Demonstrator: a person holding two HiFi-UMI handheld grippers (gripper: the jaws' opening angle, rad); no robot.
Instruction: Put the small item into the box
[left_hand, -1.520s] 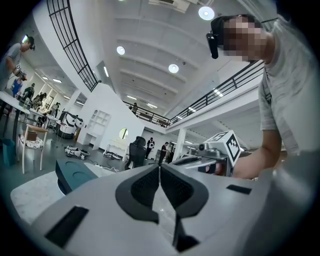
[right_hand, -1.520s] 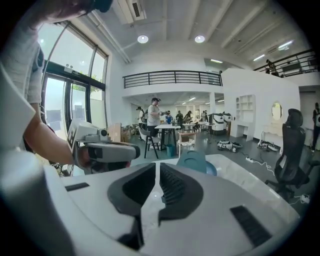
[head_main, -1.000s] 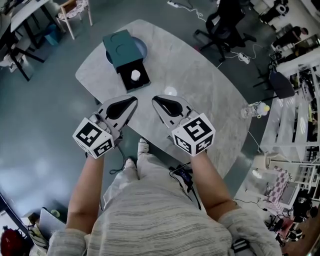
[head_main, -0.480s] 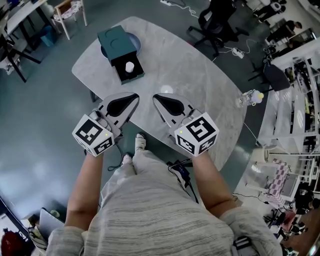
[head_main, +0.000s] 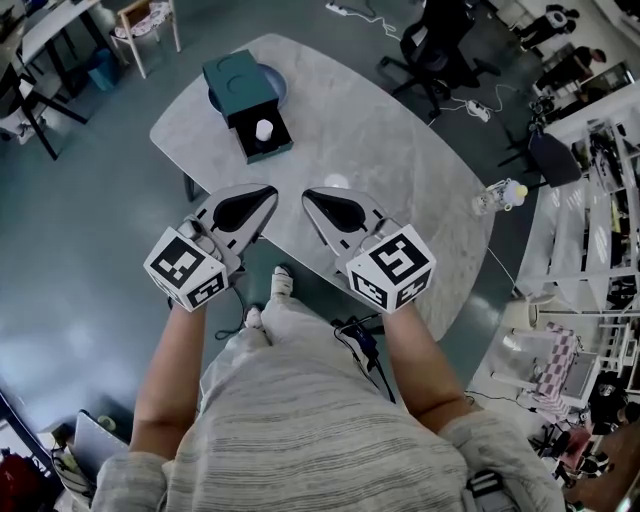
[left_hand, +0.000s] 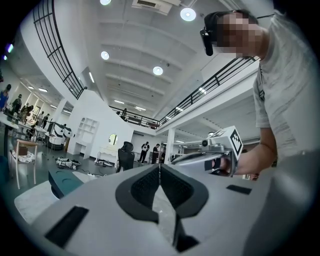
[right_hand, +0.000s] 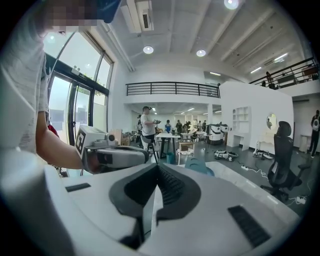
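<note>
A dark teal box stands at the far end of the grey marble table, partly on a blue plate. Its drawer is pulled out toward me, and a small white item sits inside it. My left gripper and right gripper hover side by side over the table's near edge, well short of the box. Both are shut with nothing between their jaws. The left gripper view shows shut pads and the box far off to the left. The right gripper view shows shut pads.
A black office chair stands beyond the table's far right, and a pale stool beyond its far left. A small bottle-like thing lies on the floor to the right. My legs and feet are at the near edge.
Both grippers stay side by side at the near edge. Only the head view has shifted a little, so the table and box sit slightly differently in the frame.
</note>
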